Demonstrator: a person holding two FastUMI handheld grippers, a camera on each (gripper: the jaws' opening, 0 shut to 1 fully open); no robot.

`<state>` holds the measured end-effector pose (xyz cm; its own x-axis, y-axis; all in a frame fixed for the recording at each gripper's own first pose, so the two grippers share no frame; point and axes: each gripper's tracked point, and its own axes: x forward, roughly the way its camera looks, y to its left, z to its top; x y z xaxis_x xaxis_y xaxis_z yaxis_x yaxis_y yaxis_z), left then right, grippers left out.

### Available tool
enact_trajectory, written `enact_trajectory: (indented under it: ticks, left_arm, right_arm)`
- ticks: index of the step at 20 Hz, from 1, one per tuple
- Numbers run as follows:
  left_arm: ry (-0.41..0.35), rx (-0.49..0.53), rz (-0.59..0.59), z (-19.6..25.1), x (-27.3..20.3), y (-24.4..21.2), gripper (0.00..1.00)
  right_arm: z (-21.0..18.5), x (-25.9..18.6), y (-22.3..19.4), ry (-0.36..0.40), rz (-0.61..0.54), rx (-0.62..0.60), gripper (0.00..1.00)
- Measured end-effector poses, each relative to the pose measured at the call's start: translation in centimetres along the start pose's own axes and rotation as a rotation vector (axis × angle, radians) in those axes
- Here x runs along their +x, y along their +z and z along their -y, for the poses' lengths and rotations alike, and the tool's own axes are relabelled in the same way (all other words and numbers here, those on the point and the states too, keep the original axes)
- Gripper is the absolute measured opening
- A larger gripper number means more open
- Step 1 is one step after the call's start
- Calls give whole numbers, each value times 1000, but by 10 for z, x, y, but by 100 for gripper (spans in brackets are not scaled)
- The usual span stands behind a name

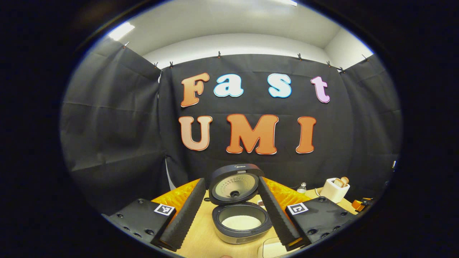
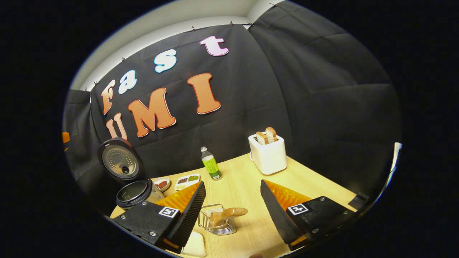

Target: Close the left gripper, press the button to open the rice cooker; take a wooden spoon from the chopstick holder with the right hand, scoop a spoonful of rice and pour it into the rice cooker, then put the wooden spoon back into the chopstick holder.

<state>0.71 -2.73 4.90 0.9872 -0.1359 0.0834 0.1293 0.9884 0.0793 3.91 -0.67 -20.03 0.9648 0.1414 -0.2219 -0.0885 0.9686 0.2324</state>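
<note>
Booth: black cloth walls, pale wooden surface (image 2: 247, 186).

Rice cooker (image 1: 241, 221): lid up, pot holding white rice; stands between the left gripper (image 1: 233, 218) jaws, which are spread and hold nothing.

Wooden spoon (image 2: 226, 214): lies in the wire chopstick holder (image 2: 215, 224), bowl end out to the right. Likely light, stiff, smooth; best taken on the handle, clear of the wire.

Right gripper (image 2: 233, 215): jaws spread, empty, holder between them.

Nearby: toaster (image 2: 268, 153) with bread, bottle (image 2: 211, 163), small dishes (image 2: 186, 181). All stand apart from the holder; nothing blocks the reach.
</note>
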Motion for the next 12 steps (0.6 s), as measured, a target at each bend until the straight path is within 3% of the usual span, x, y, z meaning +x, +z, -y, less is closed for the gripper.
enact_trajectory:
  ticks: [3, 9, 12]
  left_arm:
    - [60, 35, 19, -15, -7, 6, 99]
    - [99, 25, 2, -26, -3, 1, 100]
    - [96, 7, 9, -24, 1, 0, 100]
  right_arm:
    - [0, 15, -25, 4, -38, 21, 95]
    - [1, 32, -69, -2, -140, 123, 95]
    - [3, 37, -84, -4, -191, 151, 88]
